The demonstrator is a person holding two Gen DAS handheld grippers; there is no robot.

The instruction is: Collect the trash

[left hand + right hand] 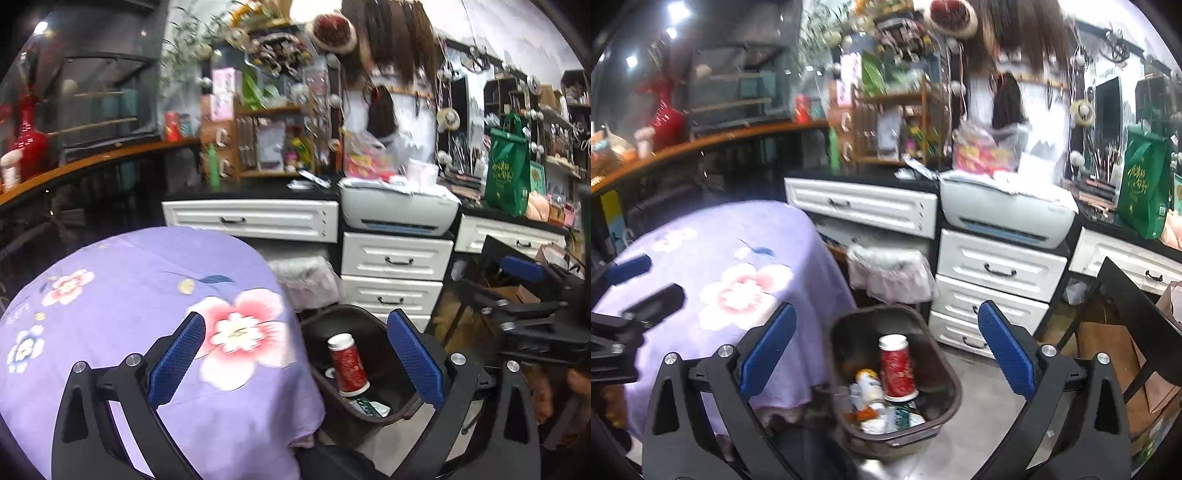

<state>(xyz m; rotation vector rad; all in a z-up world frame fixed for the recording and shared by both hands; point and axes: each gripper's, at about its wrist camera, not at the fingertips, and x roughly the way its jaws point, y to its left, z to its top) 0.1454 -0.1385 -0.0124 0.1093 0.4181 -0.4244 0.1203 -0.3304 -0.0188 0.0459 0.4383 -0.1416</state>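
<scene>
A dark brown trash bin (942, 376) stands on the floor beside the table. It holds a red canister with a white cap (897, 365), a small bottle (870, 384) and crumpled wrappers (890, 417). The bin (369, 317) and the canister (349, 365) also show in the left wrist view. My left gripper (295, 365) is open and empty, over the table edge and the bin. My right gripper (886, 354) is open and empty, above the bin. The right gripper also shows at the right edge of the left wrist view (532, 280).
A round table with a purple floral cloth (129, 295) lies to the left. White drawers (993, 273) and a printer (1008, 218) stand behind the bin. A second bin with a pale bag liner (890, 273) sits under the counter. A dark chair (1137, 306) is at right.
</scene>
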